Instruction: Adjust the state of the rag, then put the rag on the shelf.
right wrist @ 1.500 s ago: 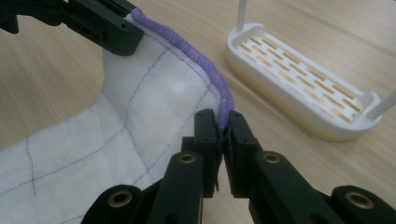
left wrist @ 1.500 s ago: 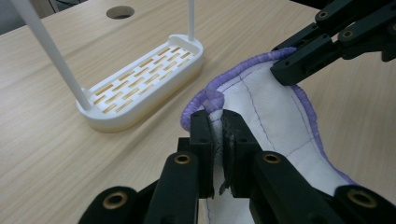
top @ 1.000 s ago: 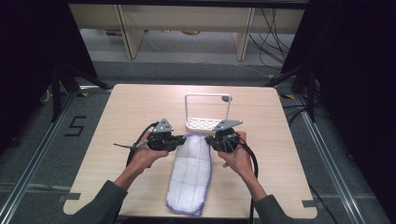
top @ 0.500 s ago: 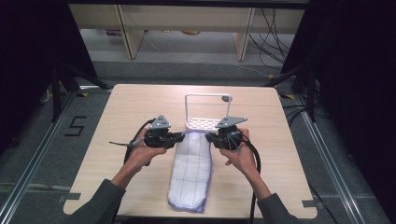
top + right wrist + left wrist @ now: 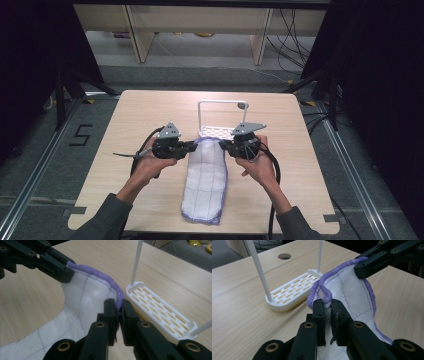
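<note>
A: So, where is the cloth (image 5: 206, 172) right now?

B: Lying lengthwise down the middle of the wooden table (image 5: 125, 115), white with a purple stitched edge. Its near end rests flat close to the person's side; its far end is lifted off the wood, held at its two corners.

A: Held by which gripper?

B: Both. The left gripper (image 5: 192, 146) has its jaws closed on the far-left corner; in the left gripper view the purple hem bunches up right between the two black jaws (image 5: 327, 305). The right gripper (image 5: 223, 146) is clamped the same way on the far-right corner, with the hem pinched between its jaws (image 5: 119, 305).

A: How do the two grippers sit relative to each other?

B: Facing one another across the cloth's far end, tips near each other, the lifted edge strung between them.

A: Anything close by?

B: A white slotted rack (image 5: 216, 131) with a tall wire handle stands just beyond the lifted edge. Whether the cloth touches the rack's base, I cannot tell.
</note>
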The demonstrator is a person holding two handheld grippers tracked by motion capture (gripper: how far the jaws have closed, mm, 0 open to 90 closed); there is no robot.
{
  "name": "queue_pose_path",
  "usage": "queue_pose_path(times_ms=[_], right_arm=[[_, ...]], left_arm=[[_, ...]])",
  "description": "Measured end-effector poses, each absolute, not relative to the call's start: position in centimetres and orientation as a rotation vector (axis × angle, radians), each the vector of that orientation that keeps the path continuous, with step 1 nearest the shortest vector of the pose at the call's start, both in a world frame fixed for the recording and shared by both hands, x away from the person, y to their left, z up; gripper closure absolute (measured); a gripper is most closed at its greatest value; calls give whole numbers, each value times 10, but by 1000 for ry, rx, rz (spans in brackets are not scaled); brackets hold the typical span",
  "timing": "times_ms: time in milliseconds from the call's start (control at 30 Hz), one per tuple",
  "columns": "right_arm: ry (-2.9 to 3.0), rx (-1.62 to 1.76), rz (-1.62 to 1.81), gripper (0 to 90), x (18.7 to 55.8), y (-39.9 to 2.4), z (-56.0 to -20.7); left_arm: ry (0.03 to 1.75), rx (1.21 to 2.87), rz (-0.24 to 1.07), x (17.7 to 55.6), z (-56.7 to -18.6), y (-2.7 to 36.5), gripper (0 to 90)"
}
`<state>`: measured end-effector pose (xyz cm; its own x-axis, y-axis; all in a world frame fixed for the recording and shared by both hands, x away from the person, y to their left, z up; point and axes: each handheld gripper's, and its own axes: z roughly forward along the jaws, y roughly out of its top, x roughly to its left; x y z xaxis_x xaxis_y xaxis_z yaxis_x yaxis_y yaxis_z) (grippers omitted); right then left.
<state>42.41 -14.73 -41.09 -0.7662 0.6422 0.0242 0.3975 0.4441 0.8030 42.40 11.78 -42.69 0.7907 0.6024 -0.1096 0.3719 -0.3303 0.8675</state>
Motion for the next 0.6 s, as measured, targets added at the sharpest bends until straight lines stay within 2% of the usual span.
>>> queue_pose_path(times_ms=[333,600], right_arm=[[2401,907,1213,848,424,-150,-413],[2377,904,1238,848,418,-160,-397]], left_arm=[[736,1952,292,424,-428,115,821],[708,1933,293,423,-417,112,828]])
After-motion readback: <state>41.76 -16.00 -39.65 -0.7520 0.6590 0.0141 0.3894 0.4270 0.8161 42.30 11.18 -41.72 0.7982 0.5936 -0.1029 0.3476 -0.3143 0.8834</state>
